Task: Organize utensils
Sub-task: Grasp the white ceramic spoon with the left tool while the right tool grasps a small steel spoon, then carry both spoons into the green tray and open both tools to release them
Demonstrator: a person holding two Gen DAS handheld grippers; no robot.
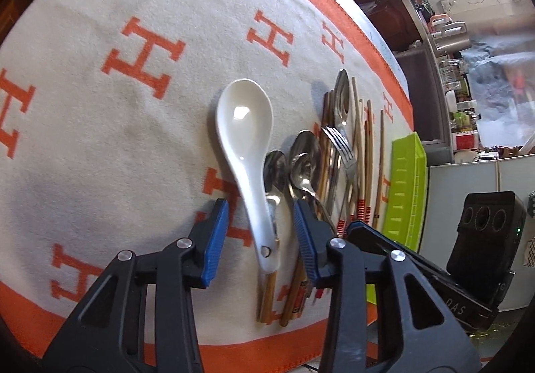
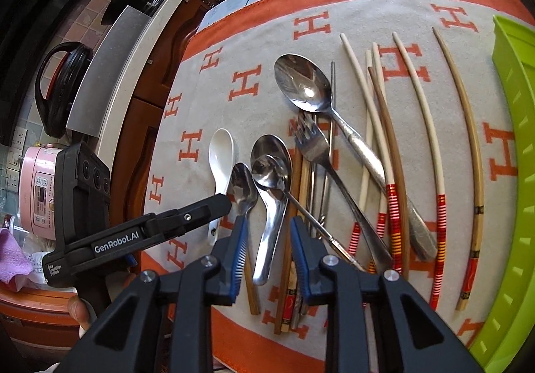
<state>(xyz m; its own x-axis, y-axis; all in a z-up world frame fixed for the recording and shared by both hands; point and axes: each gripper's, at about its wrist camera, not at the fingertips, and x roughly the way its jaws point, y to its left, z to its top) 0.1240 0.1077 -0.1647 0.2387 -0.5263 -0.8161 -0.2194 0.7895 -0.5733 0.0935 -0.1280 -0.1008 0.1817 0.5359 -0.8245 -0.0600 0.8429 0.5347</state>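
Note:
A white ceramic spoon [image 1: 244, 118] lies on an orange-lettered towel [image 1: 100, 138]. Its handle runs between the blue pads of my left gripper [image 1: 260, 209], which is open with a gap on both sides. To its right lies a pile of steel spoons [image 1: 306, 152], a fork [image 1: 339, 142] and chopsticks [image 1: 367, 152]. In the right wrist view my right gripper [image 2: 268, 222] is open, straddling the broad handle of a short steel spoon [image 2: 271, 232] without touching it. A large spoon [image 2: 302, 82], the fork [image 2: 311, 142] and red-banded chopsticks [image 2: 441, 215] lie beyond.
A lime green tray [image 2: 511, 105] stands at the towel's right edge. The two grippers are close side by side, and the left one's black body [image 2: 160, 229] crosses the right wrist view. A pink cooker [image 2: 36, 192] and a counter lie off to the left.

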